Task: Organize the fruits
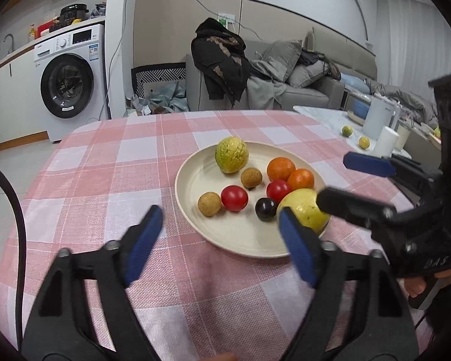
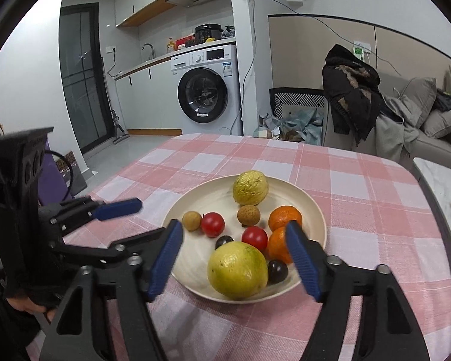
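1. Writing, left wrist view: pale characters on the body of the right tool (image 1: pixel 332 179), roughly "0A5" though the first one is uncertain. Labels on the washing machine (image 1: pixel 70 78) and a mark on the white kettle (image 1: pixel 378 114) too small to read.
2. Counts, same view, all on the cream plate (image 1: pixel 240 240) on the pink-checked worktop (image 1: pixel 105 165):
   - one green-yellow fruit (image 1: pixel 231 155) at the far rim
   - one large yellow fruit (image 1: pixel 305 213) at the near right rim
   - two oranges (image 1: pixel 281 168), touching
   - two red tomatoes (image 1: pixel 234 198)
   - two brown longans (image 1: pixel 209 204)
   - one dark grape (image 1: pixel 266 208) seen here, beside the yellow fruit
3. Two more small yellow-green fruits (image 1: pixel 347 131) well apart on the marble side table (image 1: pixel 324 114), near the kettle.
4. Left tool (image 1: pixel 221 243): blue pads spread wide, clamped on nothing, low over the cloth at the plate's near edge. Right tool: fingers likewise apart, empty, at the plate's right side.
5. Right wrist view: no readable writing; appliance labels blurred.
6. Counts here on the plate (image 2: pixel 312 207): same fruits, but two dark grapes (image 2: pixel 277 270), one on each side of the large yellow fruit (image 2: pixel 237 270).
7. Right tool (image 2: pixel 234 258): pads wide apart, the yellow fruit framed between them, neither pad touching it.
8. Left tool (image 2: pixel 135 222): open and empty, just left of the plate.
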